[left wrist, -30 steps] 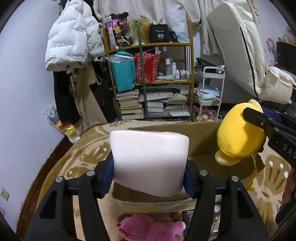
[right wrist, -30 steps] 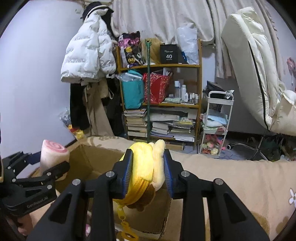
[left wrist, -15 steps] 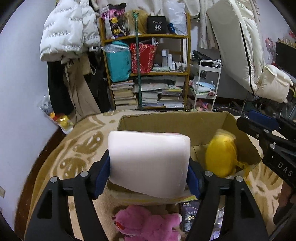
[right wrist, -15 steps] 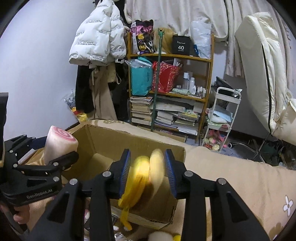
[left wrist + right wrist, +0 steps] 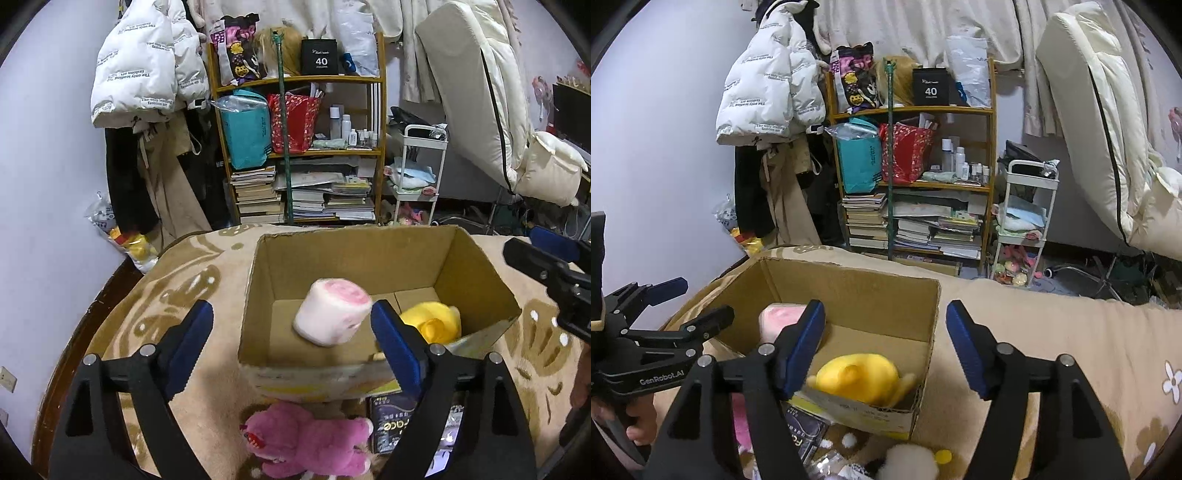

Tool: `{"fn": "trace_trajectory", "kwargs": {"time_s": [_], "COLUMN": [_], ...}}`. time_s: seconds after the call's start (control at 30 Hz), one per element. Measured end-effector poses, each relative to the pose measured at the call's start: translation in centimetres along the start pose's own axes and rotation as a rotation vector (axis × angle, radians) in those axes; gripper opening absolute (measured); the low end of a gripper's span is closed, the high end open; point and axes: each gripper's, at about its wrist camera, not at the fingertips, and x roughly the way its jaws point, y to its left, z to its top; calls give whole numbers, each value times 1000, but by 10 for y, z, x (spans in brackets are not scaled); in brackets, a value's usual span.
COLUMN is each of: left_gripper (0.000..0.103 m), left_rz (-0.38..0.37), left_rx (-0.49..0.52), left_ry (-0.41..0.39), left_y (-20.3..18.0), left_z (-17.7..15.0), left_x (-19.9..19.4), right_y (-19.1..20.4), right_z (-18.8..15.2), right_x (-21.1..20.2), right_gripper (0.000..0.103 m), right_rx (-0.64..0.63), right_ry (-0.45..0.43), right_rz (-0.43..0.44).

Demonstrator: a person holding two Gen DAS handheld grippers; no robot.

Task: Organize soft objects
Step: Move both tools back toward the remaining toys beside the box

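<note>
Both grippers stand with their jaws spread wide and nothing between the blue pads, which fits a release over the box. The left gripper (image 5: pixel 291 328) hangs above the near wall of the cardboard box (image 5: pixel 255 273); just beyond its fingertips the pink-and-white roll plush (image 5: pixel 332 317) sits inside the box at a tilt, slightly blurred, so I judge it is either dropping or only just settling toward the left half of the floor. From the right wrist view the same roll (image 5: pixel 781 319) shows only as a pink patch behind the left finger.

The right gripper (image 5: pixel 886 343) is likewise open over the box's near right corner. Directly below it the yellow plush (image 5: pixel 858 376) lies on the box floor against the near wall, in the right half, close to the roll but whether they touch is unclear.

Outside the box, on the beige patterned blanket (image 5: pixel 177 295), a pink plush bear (image 5: pixel 306 443) lies just in front of the near wall beside a dark packet (image 5: pixel 391 428), and a small white fluffy thing (image 5: pixel 908 461) lies near the right gripper. These look like the next soft items to collect, the bear being nearest the left gripper.

Beyond stands the cluttered bookshelf (image 5: pixel 306 147).
</note>
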Motion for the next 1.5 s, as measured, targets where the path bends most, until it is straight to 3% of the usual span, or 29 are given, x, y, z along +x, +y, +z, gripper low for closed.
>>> {"fn": "trace_trajectory", "kwargs": {"time_s": [0.07, 0.27, 1.0, 1.5], "left_gripper": [96, 96, 96, 96], "left_rz": [17, 50, 47, 39], "left_rx": [4, 46, 15, -16], "left_ry": [-1, 17, 144, 249], "left_y": [1, -3, -2, 5], "left_z": [-3, -14, -54, -64], "left_x": [-4, -16, -67, -19], "right_y": [-1, -2, 8, -10], "right_z": [-1, -11, -45, -55], "right_x": [-5, -22, -75, -43], "right_gripper": [83, 103, 103, 103], "right_rx": [9, 12, 54, 120], "right_ry": [5, -3, 38, 134], "right_rz": [-4, -20, -7, -44]}}
